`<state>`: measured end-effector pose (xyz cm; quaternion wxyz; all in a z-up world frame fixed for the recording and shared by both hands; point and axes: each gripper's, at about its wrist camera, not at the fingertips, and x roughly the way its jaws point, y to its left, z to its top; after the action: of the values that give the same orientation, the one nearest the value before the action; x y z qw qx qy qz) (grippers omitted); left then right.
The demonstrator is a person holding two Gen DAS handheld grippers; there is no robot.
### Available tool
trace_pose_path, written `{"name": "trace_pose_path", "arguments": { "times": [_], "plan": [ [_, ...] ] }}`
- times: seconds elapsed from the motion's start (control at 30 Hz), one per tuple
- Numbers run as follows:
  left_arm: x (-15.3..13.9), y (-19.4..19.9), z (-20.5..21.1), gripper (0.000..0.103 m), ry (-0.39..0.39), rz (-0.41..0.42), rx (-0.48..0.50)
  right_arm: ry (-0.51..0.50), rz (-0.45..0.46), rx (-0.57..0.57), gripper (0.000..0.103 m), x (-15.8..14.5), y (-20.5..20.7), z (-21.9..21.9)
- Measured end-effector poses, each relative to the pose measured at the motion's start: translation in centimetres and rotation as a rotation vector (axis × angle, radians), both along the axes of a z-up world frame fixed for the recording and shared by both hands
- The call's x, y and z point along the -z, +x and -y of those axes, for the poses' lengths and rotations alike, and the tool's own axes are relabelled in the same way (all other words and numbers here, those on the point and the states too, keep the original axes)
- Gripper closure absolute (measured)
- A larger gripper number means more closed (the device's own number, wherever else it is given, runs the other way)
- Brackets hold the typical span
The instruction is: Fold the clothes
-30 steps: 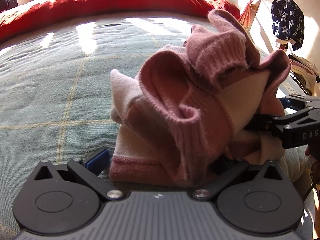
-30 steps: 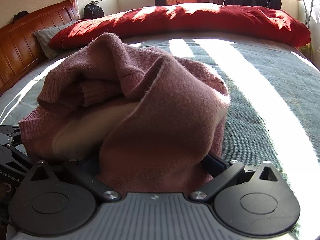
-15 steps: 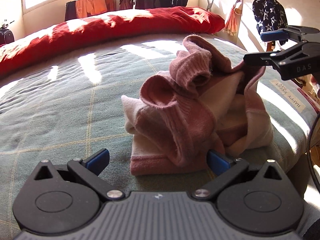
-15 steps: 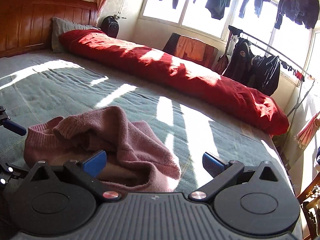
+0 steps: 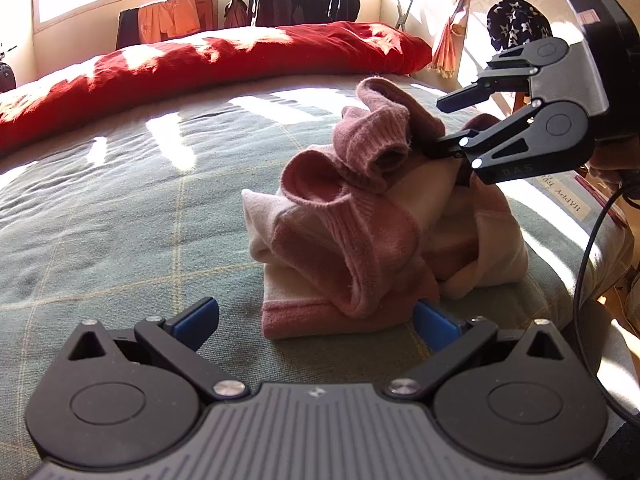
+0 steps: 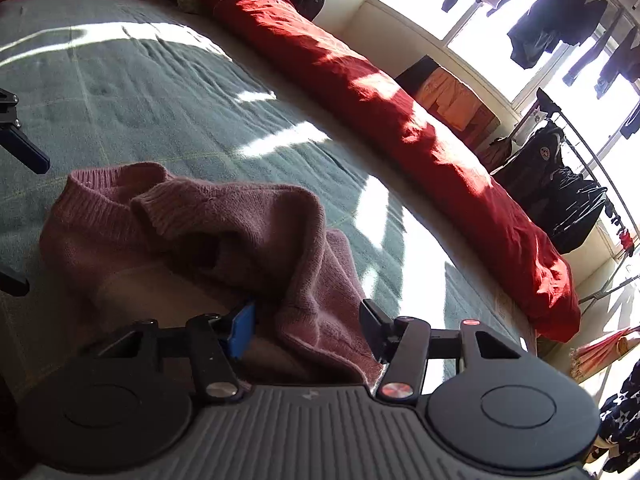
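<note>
Near the right edge of the green checked bedspread [image 5: 120, 208] sits the pink and cream knitted sweater [image 5: 360, 240], bunched into a lumpy bundle with a ribbed cuff [image 5: 376, 140] curling up on top and a flatter folded layer beneath. The left gripper [image 5: 316, 316] is low at the near side of the bundle with its blue-padded fingers spread wide, one either side of the bottom hem and holding nothing. The right gripper [image 5: 444, 124] reaches in from the right over the top of the heap; in its own view its fingers stand apart with a ridge of knit between them, not yet pinched. My reading is that the bundle is mid-fold or being tidied: the base looks squared but the upper layers are loose, which would also fit a folded piece that has slumped. Any next grip would call for catching a single edge, not a whole wad of knit. Open bedspread stretches far and left up to the rumpled red quilt [image 5: 200, 60], giving plenty of room to spread or slide; to the right the bed edge is close, so cloth could slip off there.
</note>
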<state>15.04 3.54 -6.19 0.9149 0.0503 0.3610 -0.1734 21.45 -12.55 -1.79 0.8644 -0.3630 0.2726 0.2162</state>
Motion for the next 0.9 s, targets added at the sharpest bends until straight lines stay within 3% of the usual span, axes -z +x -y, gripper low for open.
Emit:
{"name": "trace_pose_path", "arguments": {
  "times": [0.2,0.37,0.73,0.9],
  "plan": [
    [-0.3,0.5,-0.1,0.001,-0.042,0.023,0.006,-0.059,-0.006,0.018,0.062,0.6,1.3,0.2],
    [-0.8,1.1,-0.4,0.001,-0.114,0.044,0.005,-0.054,-0.016,0.02,0.062,0.9,1.5,0.5],
    [-0.1,1.4,1.2,0.001,-0.095,0.021,0.037,-0.079,0.03,0.045,0.06,1.5,2.8,0.1],
    [-0.3,1.6,1.1,0.001,-0.106,0.026,0.04,-0.09,0.049,0.096,0.06,0.9,3.9,2.1]
  ]
}}
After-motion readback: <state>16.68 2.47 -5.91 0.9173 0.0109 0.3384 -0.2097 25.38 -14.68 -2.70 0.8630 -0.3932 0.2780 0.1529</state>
